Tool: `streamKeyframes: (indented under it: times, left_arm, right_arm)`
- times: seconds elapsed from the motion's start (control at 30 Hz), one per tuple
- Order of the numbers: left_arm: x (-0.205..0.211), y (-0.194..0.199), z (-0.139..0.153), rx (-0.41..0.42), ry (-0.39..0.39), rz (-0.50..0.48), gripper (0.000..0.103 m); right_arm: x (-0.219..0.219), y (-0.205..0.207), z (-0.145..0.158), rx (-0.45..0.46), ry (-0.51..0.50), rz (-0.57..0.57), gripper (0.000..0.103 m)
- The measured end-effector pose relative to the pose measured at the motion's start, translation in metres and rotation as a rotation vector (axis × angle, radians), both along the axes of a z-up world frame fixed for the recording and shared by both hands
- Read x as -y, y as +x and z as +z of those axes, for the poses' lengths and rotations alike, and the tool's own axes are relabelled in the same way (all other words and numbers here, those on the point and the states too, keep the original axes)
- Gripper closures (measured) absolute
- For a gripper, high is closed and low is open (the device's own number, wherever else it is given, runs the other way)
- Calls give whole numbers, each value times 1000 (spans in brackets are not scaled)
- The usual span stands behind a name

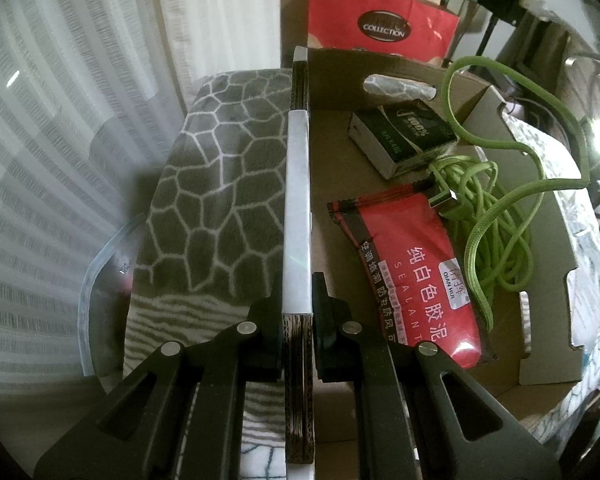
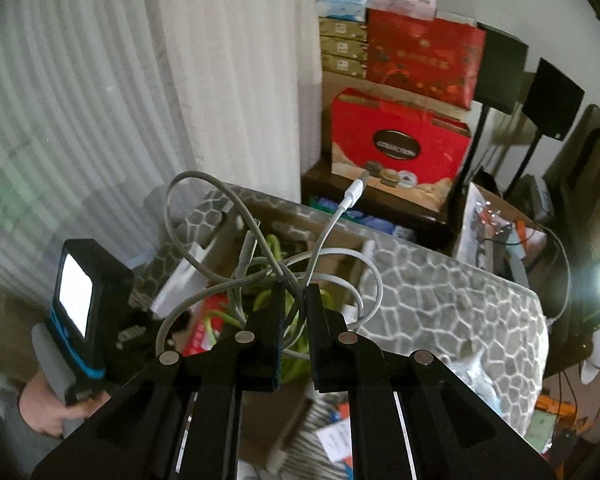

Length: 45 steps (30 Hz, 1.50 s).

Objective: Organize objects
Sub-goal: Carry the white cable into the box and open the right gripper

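My left gripper [image 1: 297, 280] is shut on the taped left wall [image 1: 298, 208] of an open cardboard box [image 1: 540, 280]. In the box lie a red sealant packet [image 1: 412, 276], a green braided USB cable [image 1: 492, 208] and a small dark carton [image 1: 400, 136]. My right gripper [image 2: 294, 292] is shut on a tangled white USB cable [image 2: 268, 276] and holds it in the air above the box [image 2: 340, 256]; the cable's plug [image 2: 358, 186] points up. The green cable [image 2: 272, 248] shows below it.
A grey blanket with a white cell pattern [image 1: 220, 184] lies under and around the box and also shows in the right wrist view [image 2: 440, 292]. Red gift bags [image 2: 400, 148] and stacked boxes stand behind. White curtains [image 2: 180, 80] hang at the left. The left gripper's handle [image 2: 84, 300] is at lower left.
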State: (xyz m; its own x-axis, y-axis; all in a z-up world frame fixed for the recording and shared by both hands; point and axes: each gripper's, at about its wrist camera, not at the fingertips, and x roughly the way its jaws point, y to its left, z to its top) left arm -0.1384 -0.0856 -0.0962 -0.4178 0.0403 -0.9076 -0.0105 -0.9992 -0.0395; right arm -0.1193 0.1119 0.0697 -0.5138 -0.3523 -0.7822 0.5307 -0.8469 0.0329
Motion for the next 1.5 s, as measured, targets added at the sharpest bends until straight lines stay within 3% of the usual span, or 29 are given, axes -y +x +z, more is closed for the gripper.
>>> streamKeyframes:
  times: [0.63, 1.2, 1.3, 1.37, 1.43, 1.5]
  left_arm:
    - [-3, 3, 0, -1, 0, -1, 93]
    - [-3, 3, -1, 1, 1, 0, 93]
    - [-3, 3, -1, 2, 0, 0, 93]
    - [-3, 3, -1, 2, 0, -1, 93]
    - [-3, 3, -1, 2, 1, 1, 93]
    - [-3, 3, -1, 2, 1, 0, 93]
  right_arm:
    - [44, -34, -82, 125, 70, -6, 94]
    - [60, -35, -108, 49, 184, 4, 94]
    - [58, -32, -100, 55, 172, 10, 90]
    - [54, -30, -89, 48, 139, 9, 79]
    - [48, -27, -78, 48, 105, 4, 57]
    - [42, -24, -67, 57, 73, 14, 56]
